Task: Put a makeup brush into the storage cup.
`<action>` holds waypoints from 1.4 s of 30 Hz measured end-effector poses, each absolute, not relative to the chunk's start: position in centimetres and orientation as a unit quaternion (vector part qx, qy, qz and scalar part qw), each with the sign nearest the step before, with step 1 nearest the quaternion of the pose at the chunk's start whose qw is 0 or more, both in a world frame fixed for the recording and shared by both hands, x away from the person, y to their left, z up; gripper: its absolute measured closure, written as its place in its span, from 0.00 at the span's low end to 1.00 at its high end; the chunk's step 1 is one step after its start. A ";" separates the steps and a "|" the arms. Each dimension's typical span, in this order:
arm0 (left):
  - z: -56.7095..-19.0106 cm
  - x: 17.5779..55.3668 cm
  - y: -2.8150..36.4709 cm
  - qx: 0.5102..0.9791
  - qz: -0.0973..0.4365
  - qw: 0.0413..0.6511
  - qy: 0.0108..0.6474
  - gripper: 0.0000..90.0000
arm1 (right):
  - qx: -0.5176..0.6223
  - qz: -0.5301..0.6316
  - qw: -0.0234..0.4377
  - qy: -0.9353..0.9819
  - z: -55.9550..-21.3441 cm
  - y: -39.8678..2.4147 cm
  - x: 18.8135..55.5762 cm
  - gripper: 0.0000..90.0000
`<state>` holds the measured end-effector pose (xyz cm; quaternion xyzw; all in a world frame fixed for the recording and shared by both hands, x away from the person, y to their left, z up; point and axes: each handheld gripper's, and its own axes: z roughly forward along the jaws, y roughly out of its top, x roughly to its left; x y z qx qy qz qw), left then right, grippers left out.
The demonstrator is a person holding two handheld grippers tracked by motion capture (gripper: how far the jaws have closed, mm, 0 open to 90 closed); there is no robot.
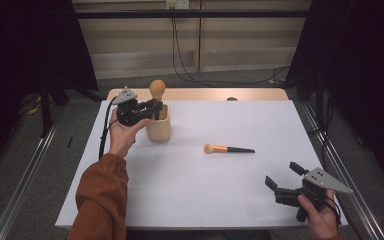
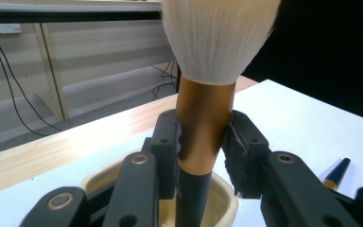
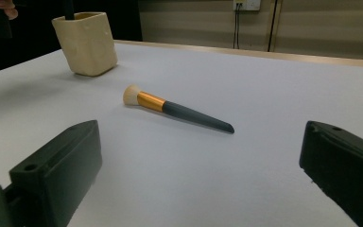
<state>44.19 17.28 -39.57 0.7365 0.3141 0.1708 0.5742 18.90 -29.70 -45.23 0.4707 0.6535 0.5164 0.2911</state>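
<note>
Jaws of the left gripper (image 2: pixel 203 156) clamp the gold collar of a big brush (image 2: pixel 203 118), which stands upright between them with its dark handle dipping into the cream cup (image 2: pixel 227 203) just below. Right gripper (image 1: pixel 285 181) jaws gape wide with nothing between them, a smaller brush (image 3: pixel 177 109) lying flat well ahead.

Lighting's pretty flat and dim-ish, coming from overhead: the white counter (image 1: pixel 200 170) is evenly lit with only soft shadows, while both side edges of the room fall into black. The high view is soft and grainy. Close-up gripper jaws blur at the bottom.
</note>
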 end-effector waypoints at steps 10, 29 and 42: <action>-40.1 44.2 17.3 0.740 0.163 0.568 0.321 0.75 | 0.470 0.517 0.290 0.654 -45.2 -29.7 18.9 0.00; -40.8 44.1 17.3 0.744 0.167 0.554 0.334 0.53 | 0.470 0.517 0.290 0.654 -45.3 -29.7 19.0 0.00; -41.0 43.0 18.2 0.737 0.180 0.553 0.344 0.25 | 0.470 0.517 0.291 0.653 -45.2 -29.7 19.0 0.00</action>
